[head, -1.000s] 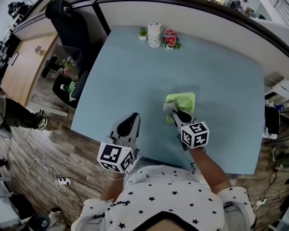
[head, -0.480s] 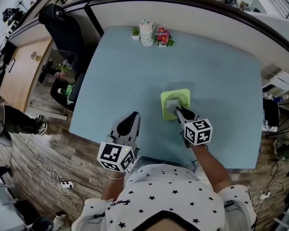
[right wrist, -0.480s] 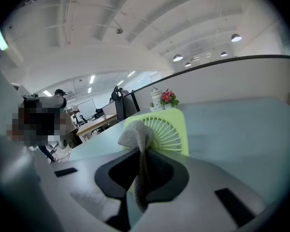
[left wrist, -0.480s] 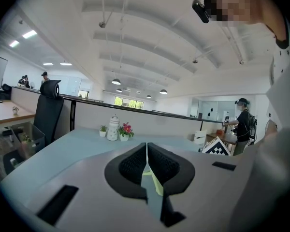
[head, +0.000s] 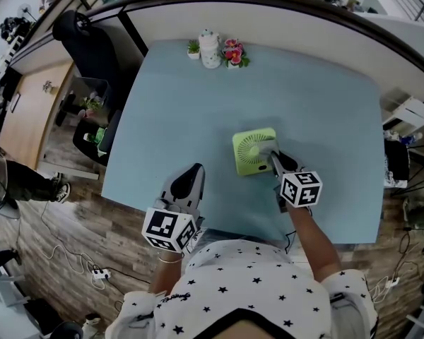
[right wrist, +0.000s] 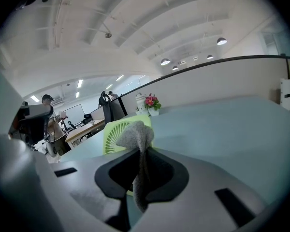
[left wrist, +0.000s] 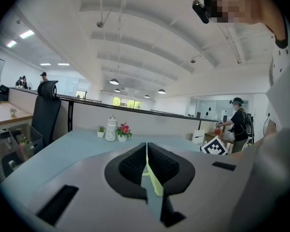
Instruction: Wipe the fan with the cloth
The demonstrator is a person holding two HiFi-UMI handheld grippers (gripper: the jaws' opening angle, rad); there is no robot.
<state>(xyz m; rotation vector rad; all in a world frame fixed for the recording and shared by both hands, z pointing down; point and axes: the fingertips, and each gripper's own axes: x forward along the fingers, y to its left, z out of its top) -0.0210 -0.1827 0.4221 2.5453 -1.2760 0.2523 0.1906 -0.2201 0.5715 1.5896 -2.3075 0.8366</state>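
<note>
A light green square fan (head: 252, 152) with a round grille sits on the pale blue table (head: 318, 104), right of centre. My right gripper (head: 274, 155) is shut on a grey cloth (head: 268, 147), which rests against the fan's right part. In the right gripper view the cloth (right wrist: 135, 132) bunches up out of the jaws in front of the fan's grille (right wrist: 115, 132). My left gripper (head: 193, 175) hovers shut near the table's front edge, left of the fan and apart from it. Its jaws (left wrist: 146, 163) hold nothing, and a sliver of green shows behind them.
A white pot (head: 210, 50), a small green plant (head: 192, 47) and pink flowers (head: 233, 52) stand at the table's far edge. A black office chair (head: 81, 30) is beyond the left corner. A person (left wrist: 239, 122) stands far off to the right.
My right gripper has dragged the cloth across the fan from its left side to its right side. The left gripper has stayed where it was.
</note>
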